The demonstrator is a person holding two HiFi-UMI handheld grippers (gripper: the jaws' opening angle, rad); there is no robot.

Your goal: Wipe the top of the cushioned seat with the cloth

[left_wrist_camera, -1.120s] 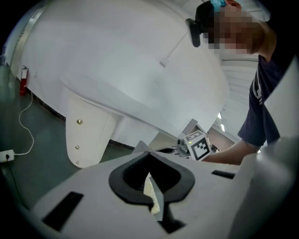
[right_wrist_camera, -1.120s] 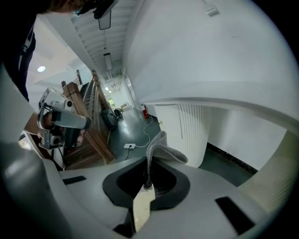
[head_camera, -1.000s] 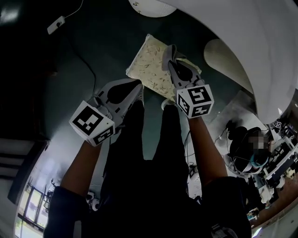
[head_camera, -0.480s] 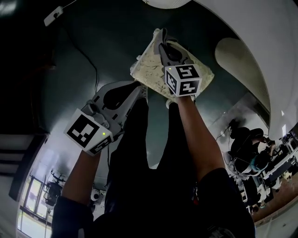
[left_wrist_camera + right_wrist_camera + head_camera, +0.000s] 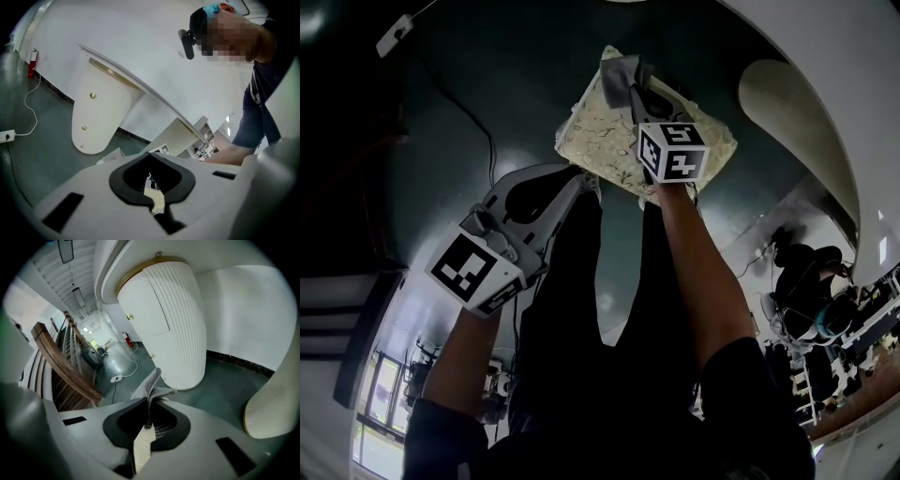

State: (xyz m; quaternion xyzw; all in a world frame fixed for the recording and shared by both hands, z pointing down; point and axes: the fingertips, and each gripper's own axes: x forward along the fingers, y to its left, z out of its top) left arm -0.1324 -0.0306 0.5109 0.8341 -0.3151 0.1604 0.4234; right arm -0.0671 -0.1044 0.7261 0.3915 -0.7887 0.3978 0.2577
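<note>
The cushioned seat [image 5: 605, 141] is a cream, patterned square on the dark green floor, ahead of the person's legs in the head view. My right gripper [image 5: 626, 92] reaches over it and is shut on a grey cloth [image 5: 619, 70], which lies bunched at the seat's far part. In the right gripper view the cloth [image 5: 152, 383] sticks up, pinched between the jaws of the right gripper [image 5: 149, 401]. My left gripper [image 5: 582, 184] hangs at the seat's near-left edge, jaws together and holding nothing. The left gripper view shows the left gripper [image 5: 150, 157] the same way.
A white curved wall and a cream rounded panel [image 5: 797, 112] stand to the right of the seat. A power strip [image 5: 394, 36] with its cable lies on the floor at far left. A seated person [image 5: 806, 291] is at the right. A white ribbed cabinet [image 5: 173, 319] and a wooden rail [image 5: 61, 362] stand beyond.
My right gripper has carried the cloth forward across the seat, away from the person's legs. The left gripper has barely moved.
</note>
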